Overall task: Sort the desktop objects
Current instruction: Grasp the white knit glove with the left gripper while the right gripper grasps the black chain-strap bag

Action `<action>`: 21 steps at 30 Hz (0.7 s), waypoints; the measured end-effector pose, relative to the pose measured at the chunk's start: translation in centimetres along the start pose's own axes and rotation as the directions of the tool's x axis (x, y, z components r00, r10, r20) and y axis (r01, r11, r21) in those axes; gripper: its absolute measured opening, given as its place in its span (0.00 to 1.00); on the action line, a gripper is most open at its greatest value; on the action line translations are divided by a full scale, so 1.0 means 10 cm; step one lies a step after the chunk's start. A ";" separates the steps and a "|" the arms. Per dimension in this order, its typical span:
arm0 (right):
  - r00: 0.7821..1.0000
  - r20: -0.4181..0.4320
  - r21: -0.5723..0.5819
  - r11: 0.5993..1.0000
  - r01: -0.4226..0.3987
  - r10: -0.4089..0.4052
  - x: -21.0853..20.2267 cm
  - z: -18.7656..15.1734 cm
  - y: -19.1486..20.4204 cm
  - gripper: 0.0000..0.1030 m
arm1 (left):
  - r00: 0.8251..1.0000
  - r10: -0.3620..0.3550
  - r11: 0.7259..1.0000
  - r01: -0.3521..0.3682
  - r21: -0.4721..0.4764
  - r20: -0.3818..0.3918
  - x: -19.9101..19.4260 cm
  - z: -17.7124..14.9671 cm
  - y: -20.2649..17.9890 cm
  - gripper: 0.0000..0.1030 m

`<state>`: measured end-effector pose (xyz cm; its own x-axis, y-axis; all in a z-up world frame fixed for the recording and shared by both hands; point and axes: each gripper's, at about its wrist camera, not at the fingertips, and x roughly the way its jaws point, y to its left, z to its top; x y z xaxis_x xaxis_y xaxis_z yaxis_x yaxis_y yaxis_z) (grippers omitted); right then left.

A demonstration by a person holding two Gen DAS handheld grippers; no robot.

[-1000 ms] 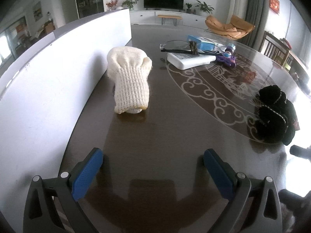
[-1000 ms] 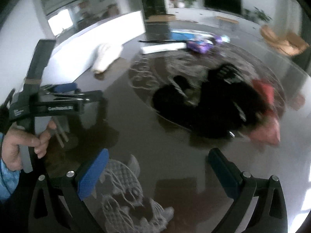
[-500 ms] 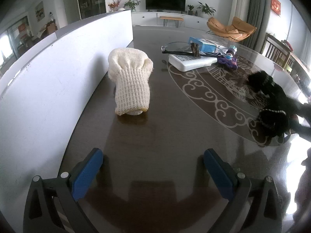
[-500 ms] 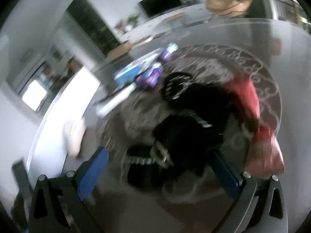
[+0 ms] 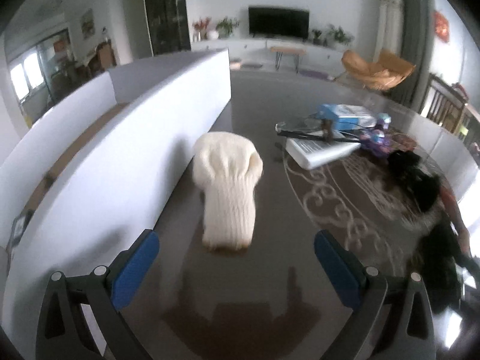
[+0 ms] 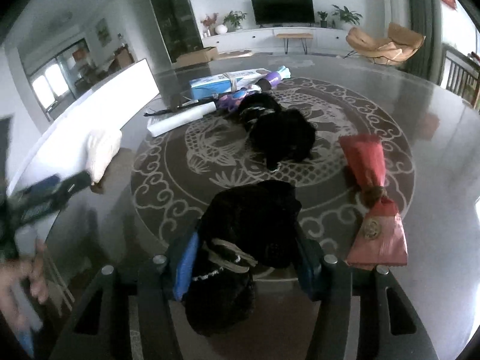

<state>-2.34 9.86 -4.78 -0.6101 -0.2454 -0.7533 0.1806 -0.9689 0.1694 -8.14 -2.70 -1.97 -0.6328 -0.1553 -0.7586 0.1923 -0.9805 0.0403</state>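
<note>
The right gripper (image 6: 244, 265) clenches a black glove (image 6: 246, 231) over the table (image 6: 435, 138). The left gripper (image 5: 237, 265) hangs released, facing a cream glove (image 5: 228, 186) beside the white board (image 5: 120, 162).

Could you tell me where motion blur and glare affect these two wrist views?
Left wrist view: the black fabric at the right edge is smeared, while the cream knit glove is only slightly soft. Right wrist view: the left gripper and the hand holding it streak at the left edge; window glare whitens the glossy table on the right.
</note>
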 end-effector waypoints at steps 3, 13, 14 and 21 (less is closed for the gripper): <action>1.000 -0.003 -0.008 1.000 0.011 -0.011 -0.01 -0.01 0.02 0.58 | 0.997 0.043 0.999 -0.043 -0.012 -0.064 0.35 0.25 -0.05 1.00; 1.000 -0.002 -0.008 1.000 0.008 -0.008 -0.04 0.00 0.00 0.58 | 0.995 -0.067 0.995 0.072 0.072 -0.068 0.60 0.36 -0.18 0.49; 1.000 -0.002 -0.010 1.000 0.009 -0.010 -0.04 0.00 0.01 0.58 | 0.995 -0.082 0.993 0.086 0.078 -0.062 0.55 0.28 -0.18 0.49; 1.000 0.002 -0.121 0.993 -0.004 0.005 -0.08 -0.07 0.28 0.58 | 0.972 -0.225 0.956 0.234 0.176 -0.066 -0.11 -0.53 -0.35 0.48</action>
<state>-0.77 7.37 -4.13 -0.6108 -0.2501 -0.7513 0.2749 -0.9568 0.0950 -4.13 1.54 -4.66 -0.6086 0.0779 -0.7896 -0.0960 -0.9951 -0.0242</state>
